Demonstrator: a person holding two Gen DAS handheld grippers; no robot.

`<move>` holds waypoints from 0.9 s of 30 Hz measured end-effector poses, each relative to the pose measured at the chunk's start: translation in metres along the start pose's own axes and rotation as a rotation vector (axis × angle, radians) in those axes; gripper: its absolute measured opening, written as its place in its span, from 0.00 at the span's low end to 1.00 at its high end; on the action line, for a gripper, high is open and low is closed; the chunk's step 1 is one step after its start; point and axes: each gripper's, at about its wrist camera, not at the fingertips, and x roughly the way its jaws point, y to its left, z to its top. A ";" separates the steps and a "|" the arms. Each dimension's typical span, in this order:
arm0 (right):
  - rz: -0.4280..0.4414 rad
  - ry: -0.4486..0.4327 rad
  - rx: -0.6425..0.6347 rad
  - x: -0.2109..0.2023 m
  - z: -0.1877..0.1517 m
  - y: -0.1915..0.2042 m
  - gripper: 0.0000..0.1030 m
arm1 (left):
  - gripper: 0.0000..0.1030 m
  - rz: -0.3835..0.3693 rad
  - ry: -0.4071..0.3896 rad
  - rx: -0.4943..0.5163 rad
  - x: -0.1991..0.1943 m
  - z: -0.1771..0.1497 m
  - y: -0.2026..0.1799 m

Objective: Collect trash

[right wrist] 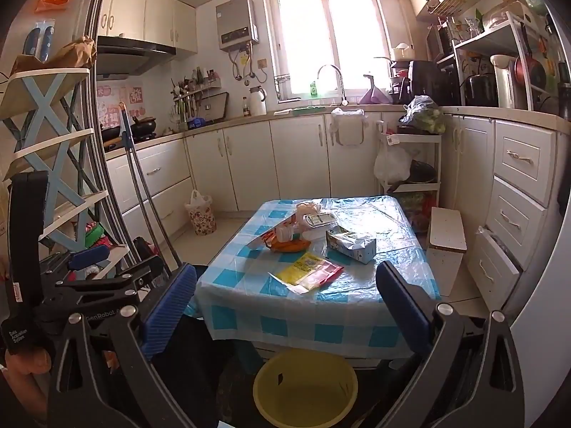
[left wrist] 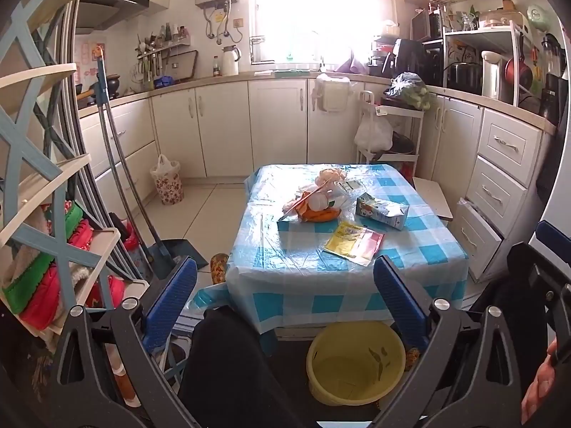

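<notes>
A low table under a blue-checked plastic cloth carries the trash. There is a yellow packet nearest me, a crushed drink carton behind it, and an orange wrapper pile with crumpled plastic. A yellow bin stands on the floor in front of the table. My left gripper and my right gripper both hang open before the table's near edge, with nothing between their blue pads.
A shelf rack with clothes stands at the left, with a broom and dustpan beside it. A floral bin sits by the cabinets. A white stool and drawers stand on the right.
</notes>
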 end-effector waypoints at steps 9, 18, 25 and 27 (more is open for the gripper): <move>0.003 -0.014 -0.007 -0.006 0.002 0.004 0.94 | 0.93 -0.004 -0.016 -0.013 -0.008 0.001 -0.002; 0.009 -0.022 -0.011 -0.008 0.003 0.005 0.94 | 0.93 -0.005 -0.025 -0.024 -0.013 0.003 -0.001; 0.016 -0.030 -0.007 -0.009 0.002 0.005 0.94 | 0.93 -0.002 -0.030 -0.026 -0.015 0.003 -0.001; 0.016 -0.032 -0.007 -0.009 0.002 0.005 0.94 | 0.93 0.000 -0.031 -0.024 -0.015 0.003 -0.002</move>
